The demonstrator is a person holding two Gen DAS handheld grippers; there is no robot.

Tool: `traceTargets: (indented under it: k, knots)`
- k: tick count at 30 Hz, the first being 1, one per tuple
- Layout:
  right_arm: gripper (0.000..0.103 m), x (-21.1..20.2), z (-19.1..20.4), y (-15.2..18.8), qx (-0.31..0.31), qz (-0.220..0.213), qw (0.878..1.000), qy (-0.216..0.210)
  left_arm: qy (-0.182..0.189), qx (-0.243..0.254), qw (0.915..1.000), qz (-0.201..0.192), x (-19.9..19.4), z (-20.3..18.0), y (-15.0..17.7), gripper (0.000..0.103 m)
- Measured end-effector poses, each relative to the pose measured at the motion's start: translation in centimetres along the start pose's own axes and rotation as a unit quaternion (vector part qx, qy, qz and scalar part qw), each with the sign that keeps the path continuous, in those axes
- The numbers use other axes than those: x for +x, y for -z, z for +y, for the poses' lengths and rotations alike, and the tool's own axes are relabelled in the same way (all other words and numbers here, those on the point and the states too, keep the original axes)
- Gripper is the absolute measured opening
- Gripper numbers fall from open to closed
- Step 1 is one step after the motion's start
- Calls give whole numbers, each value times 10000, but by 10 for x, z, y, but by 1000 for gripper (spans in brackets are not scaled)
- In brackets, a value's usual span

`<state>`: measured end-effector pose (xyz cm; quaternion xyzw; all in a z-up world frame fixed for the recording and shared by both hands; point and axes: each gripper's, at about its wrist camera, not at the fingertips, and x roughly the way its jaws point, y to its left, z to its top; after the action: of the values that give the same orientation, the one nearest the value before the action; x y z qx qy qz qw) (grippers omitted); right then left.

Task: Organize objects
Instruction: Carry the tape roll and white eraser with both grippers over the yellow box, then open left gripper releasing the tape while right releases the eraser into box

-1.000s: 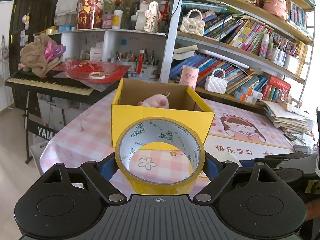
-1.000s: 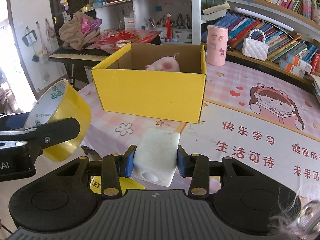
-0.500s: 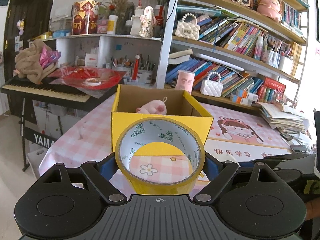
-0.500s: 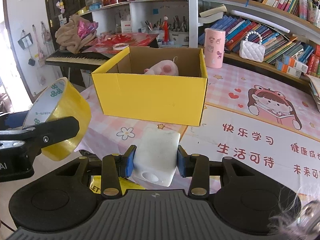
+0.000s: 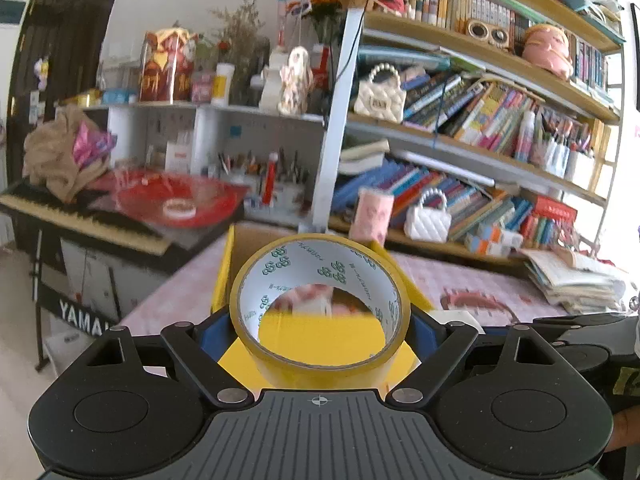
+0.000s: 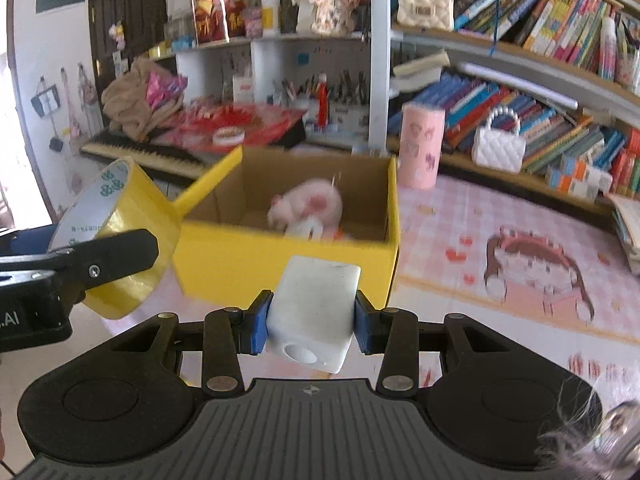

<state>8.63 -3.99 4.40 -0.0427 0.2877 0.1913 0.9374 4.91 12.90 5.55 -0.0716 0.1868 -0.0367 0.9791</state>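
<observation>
Two grippers raised before yellow box [image 6: 280, 264] on pink table [image 6: 460, 232]. Left gripper [image 5: 320, 320]: clamped on tape roll [image 5: 320, 364]. Right gripper [image 6: 310, 320]: pinching white block [image 6: 314, 304]. Inside box: pink plush [image 6: 310, 204], blurred.

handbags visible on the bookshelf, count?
2. A cream quilted handbag with a pearl handle sits on the upper shelf just right of the white post. A white quilted handbag stands on the lower shelf, right of the pink canister. More may be hidden among the books.
</observation>
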Motion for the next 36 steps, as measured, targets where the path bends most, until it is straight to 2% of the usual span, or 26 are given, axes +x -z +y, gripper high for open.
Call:
traceTargets:
  k: [6,14,24,31,36]
  knots:
    - [39,31,-17,-38,-44,-232,9997,-72,-157,-10,9997,-171,33,-2,-22,88]
    - [39,92,-32,-66,-377,-99,9990,-237,-426,-75,9990,109,95,0,-31,88]
    - [38,160,-36,-71,-1137,390,9909,-611,-666,-124,9948,760,150,5,-23,88]
    - [38,185,-38,-68,-1358,798,9841,-824,-720,-85,9923,1004,170,7,-18,88]
    - [38,189,-32,-64,-1859,764,9760,-837,-737,-125,9910,1111,178,7,-14,88]
